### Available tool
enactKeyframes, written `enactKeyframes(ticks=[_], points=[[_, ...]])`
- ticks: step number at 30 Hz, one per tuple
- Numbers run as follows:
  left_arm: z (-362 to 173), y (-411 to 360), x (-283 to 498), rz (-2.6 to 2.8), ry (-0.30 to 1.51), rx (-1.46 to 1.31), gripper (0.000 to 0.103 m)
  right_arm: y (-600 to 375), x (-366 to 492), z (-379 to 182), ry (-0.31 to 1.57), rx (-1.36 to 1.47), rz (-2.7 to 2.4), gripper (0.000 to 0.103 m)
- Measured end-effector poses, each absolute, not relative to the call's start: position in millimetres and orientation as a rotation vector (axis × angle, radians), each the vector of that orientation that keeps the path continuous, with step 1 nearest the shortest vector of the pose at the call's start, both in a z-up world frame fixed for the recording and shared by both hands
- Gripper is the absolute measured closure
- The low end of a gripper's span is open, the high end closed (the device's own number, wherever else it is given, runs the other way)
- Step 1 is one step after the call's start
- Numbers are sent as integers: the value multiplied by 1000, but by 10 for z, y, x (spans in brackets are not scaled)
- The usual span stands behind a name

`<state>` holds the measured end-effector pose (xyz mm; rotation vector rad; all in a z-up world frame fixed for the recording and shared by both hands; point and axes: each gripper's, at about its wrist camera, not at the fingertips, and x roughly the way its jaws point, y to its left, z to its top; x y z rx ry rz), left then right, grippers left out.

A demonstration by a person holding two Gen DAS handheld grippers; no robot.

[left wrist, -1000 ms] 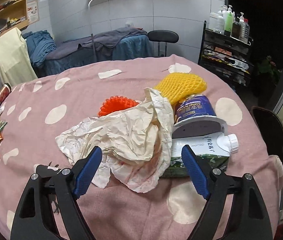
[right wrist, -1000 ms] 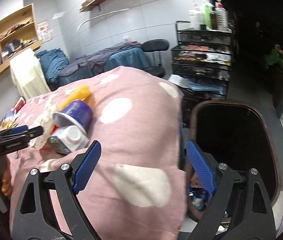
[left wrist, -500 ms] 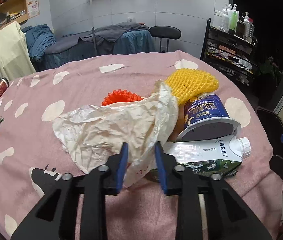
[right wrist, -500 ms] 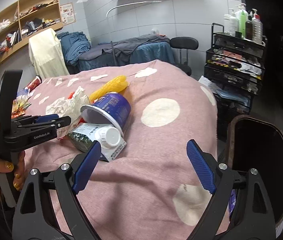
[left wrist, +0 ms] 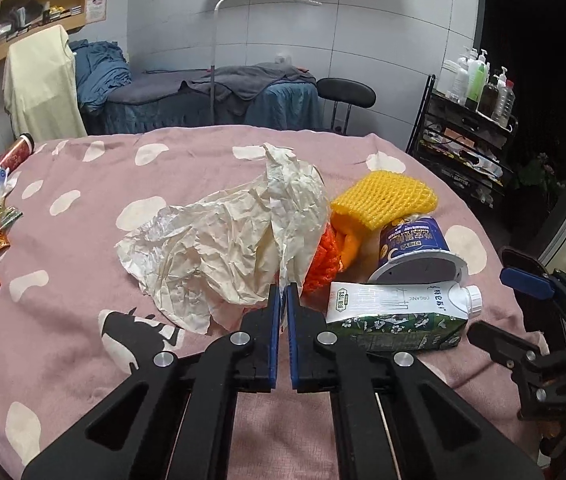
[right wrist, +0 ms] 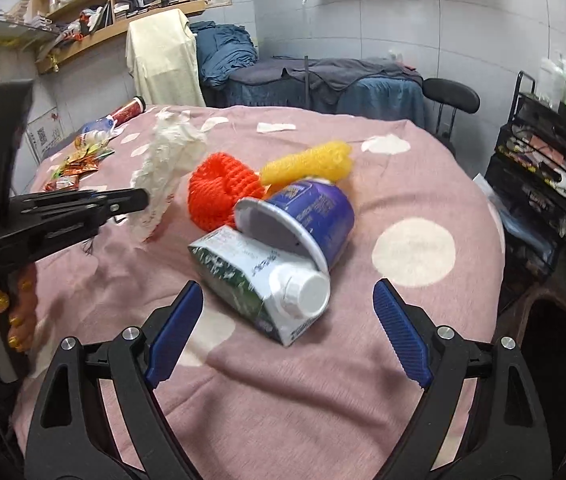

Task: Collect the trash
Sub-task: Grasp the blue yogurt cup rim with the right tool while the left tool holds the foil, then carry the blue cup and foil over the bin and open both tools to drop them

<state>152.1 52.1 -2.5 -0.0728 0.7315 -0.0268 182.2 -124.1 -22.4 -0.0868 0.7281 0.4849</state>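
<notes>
The left hand-held gripper (left wrist: 282,300) pinches the crumpled paper (left wrist: 223,248), lifted amid the trash pile near the tabletop's (left wrist: 83,184) right edge. The right hand-held gripper (right wrist: 287,332) gapes wide before the milk carton (right wrist: 255,276)

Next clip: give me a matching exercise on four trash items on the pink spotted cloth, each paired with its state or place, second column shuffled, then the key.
Items:
1. crumpled paper
2. milk carton
3. blue cup
4. yellow foam net

States:
A. lying on its side, white cap toward the right tongs
B. pinched in the shut left tongs
C. behind the cup, farthest from the cameras
D. tipped over, rim resting against the carton

Pairs: 1-B, 2-A, 3-D, 4-C
</notes>
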Motion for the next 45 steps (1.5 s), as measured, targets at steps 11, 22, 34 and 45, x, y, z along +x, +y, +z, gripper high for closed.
enactKeyframes(ticks=[11,22,34,45], points=[[43,472,1433,-37,708,-80,98,-1119,2356,-288,807,-124,320,50],[120,264,1337,-100,683,-58,98,-1374,2228,-216,751,-25,283,94],[273,-204,1217,-241,629,-6,98,-2020,1834,-16,646,135,168,95],[344,-694,1134,-352,596,74,101,-2556,1450,36,592,220,89,95]])
